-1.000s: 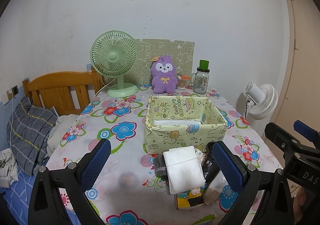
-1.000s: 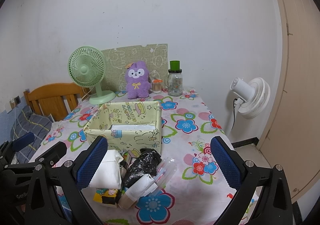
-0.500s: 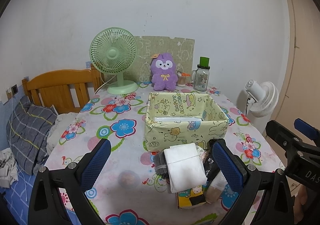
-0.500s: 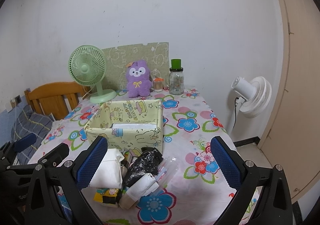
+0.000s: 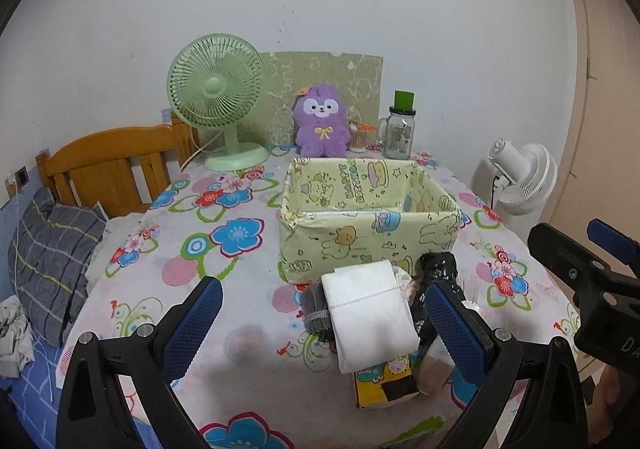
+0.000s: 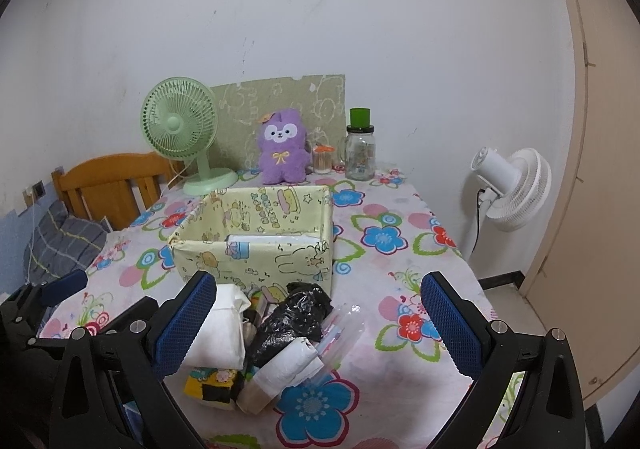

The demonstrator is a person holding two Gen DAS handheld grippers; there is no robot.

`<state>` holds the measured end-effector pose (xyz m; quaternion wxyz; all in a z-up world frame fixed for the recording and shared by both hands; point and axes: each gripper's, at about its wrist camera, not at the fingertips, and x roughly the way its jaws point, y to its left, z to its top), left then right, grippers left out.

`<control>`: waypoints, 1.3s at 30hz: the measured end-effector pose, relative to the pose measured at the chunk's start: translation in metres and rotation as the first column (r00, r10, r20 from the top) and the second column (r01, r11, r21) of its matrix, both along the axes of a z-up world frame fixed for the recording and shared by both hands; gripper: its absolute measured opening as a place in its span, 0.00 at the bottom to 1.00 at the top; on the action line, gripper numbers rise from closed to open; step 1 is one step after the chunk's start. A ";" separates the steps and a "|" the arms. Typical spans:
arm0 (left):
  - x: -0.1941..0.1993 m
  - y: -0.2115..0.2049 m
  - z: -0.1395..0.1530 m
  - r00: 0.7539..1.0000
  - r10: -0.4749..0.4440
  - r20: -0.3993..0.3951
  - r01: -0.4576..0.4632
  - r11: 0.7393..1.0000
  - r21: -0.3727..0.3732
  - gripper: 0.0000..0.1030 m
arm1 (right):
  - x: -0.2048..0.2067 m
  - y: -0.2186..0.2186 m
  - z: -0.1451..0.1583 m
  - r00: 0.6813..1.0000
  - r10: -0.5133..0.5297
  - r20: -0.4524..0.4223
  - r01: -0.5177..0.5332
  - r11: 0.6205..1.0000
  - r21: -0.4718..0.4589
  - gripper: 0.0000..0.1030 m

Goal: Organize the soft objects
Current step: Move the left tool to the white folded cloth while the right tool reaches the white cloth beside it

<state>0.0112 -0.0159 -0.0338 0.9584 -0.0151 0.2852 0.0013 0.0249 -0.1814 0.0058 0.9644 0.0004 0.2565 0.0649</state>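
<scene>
- Desk, floral cloth, against wall; yellow cartoon-print box central, open-topped, likely the bin.
- Soft pile, white folded cloth topmost, touches box front.
- Left gripper, right gripper: fingers spread wide, empty, flanking pile for pickup.

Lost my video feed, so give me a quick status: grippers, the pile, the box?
Left gripper and right gripper open, empty. Soft-item pile on table, in front of yellow box. Nothing between pile and box.
</scene>
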 end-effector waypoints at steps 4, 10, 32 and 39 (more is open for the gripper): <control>0.004 -0.002 -0.007 1.000 -0.009 -0.013 0.009 1.000 -0.005 0.99 | 0.003 0.003 -0.007 1.000 0.005 -0.013 -0.005 1.000 -0.007 1.00; 0.012 -0.006 -0.018 0.999 -0.024 -0.039 0.023 1.000 -0.017 0.99 | 0.011 0.007 -0.019 0.999 0.008 -0.041 -0.008 1.000 -0.015 1.00; 0.031 -0.027 -0.061 0.994 -0.039 -0.106 0.039 0.999 -0.002 0.94 | 0.034 0.014 -0.072 0.979 0.021 -0.203 -0.019 1.000 0.012 0.80; 0.035 -0.030 -0.070 0.992 -0.033 -0.124 0.035 0.999 0.016 0.93 | 0.042 0.015 -0.085 0.966 0.036 -0.256 -0.025 0.999 0.044 0.72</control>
